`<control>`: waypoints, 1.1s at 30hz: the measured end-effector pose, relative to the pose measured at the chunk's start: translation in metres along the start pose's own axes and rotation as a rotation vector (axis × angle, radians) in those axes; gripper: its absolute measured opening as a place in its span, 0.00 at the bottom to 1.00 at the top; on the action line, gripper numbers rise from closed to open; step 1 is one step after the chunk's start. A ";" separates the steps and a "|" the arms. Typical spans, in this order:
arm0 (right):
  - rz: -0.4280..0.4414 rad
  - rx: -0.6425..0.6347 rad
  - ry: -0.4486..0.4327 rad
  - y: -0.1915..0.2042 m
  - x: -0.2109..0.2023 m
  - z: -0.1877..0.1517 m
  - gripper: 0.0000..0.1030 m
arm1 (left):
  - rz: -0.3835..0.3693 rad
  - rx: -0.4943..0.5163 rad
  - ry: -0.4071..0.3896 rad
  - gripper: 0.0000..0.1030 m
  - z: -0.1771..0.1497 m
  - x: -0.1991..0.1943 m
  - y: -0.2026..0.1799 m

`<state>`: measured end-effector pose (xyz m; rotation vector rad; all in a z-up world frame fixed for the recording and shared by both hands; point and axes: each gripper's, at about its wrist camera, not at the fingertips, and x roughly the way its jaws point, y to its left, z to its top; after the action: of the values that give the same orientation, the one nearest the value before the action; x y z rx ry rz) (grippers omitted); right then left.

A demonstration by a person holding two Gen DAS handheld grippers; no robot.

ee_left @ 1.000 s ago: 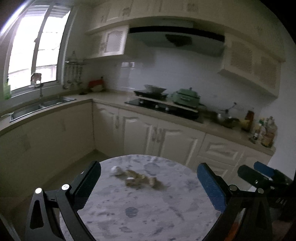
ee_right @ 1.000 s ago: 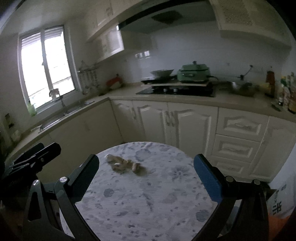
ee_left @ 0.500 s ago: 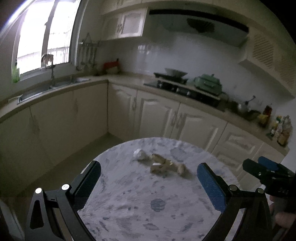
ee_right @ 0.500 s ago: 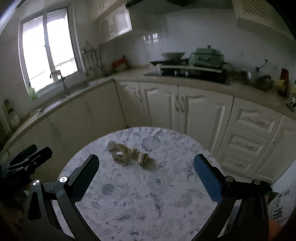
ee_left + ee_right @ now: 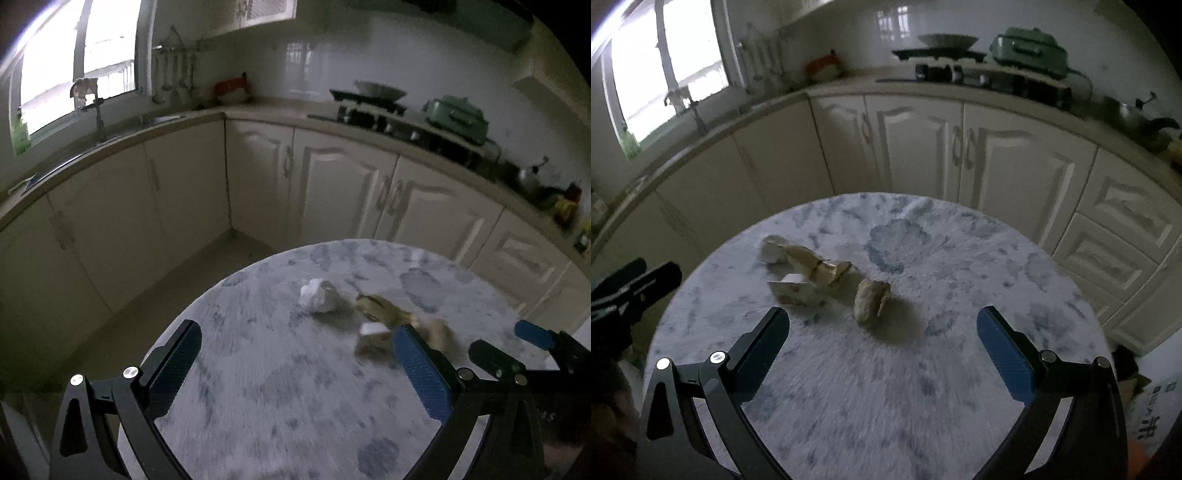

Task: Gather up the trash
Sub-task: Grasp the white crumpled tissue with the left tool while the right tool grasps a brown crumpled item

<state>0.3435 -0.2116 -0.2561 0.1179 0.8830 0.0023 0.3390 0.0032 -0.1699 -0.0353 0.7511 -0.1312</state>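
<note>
1. The trash is a small cluster near the middle of the round marble-pattern table (image 5: 979, 332), a bit toward the far left: a white crumpled wad (image 5: 319, 295), a yellowish wrapper (image 5: 812, 264) stretched out beside it, a pale box-like scrap (image 5: 798, 291) just in front of that, and a brownish lump (image 5: 871, 299) sitting slightly apart on the right end.
2. Key relation for me: the brown lump sits ahead of the right gripper (image 5: 882, 339), just left of centre between its fingers. Its long axis runs roughly toward and away from me, so the fingers would close across the short side. I'd call that the easy grab.
3. The left gripper (image 5: 295, 362) sees the white wad ahead of it, a little right of centre. The wrapper and scraps sit off by its right finger, partly hidden behind it.
4. Both grippers are spread wide with nothing in them, hovering over the near side of the table.
5. The right one looks nearer to its target, so I'd probably go with it first. Only worry is bumping the box scrap by the left finger.
6. Outward: cream cabinets (image 5: 923, 147) wrap behind the table, plus a green pot (image 5: 1028, 50) on the counter. No bin in view, though there's a printed bag (image 5: 1156, 413) at lower right.
</note>
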 end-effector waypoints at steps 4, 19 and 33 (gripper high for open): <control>-0.024 -0.008 0.028 -0.001 0.026 0.005 0.92 | 0.008 0.021 0.035 0.99 0.017 0.050 -0.004; -0.032 -0.061 0.069 0.007 0.072 0.005 0.49 | 0.034 0.146 0.148 0.89 0.047 0.186 -0.023; 0.033 0.002 0.053 -0.010 0.030 -0.015 0.31 | -0.066 0.027 0.121 0.29 0.027 0.151 -0.008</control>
<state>0.3508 -0.2182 -0.2894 0.1349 0.9337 0.0349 0.4652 -0.0250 -0.2519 -0.0263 0.8693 -0.2080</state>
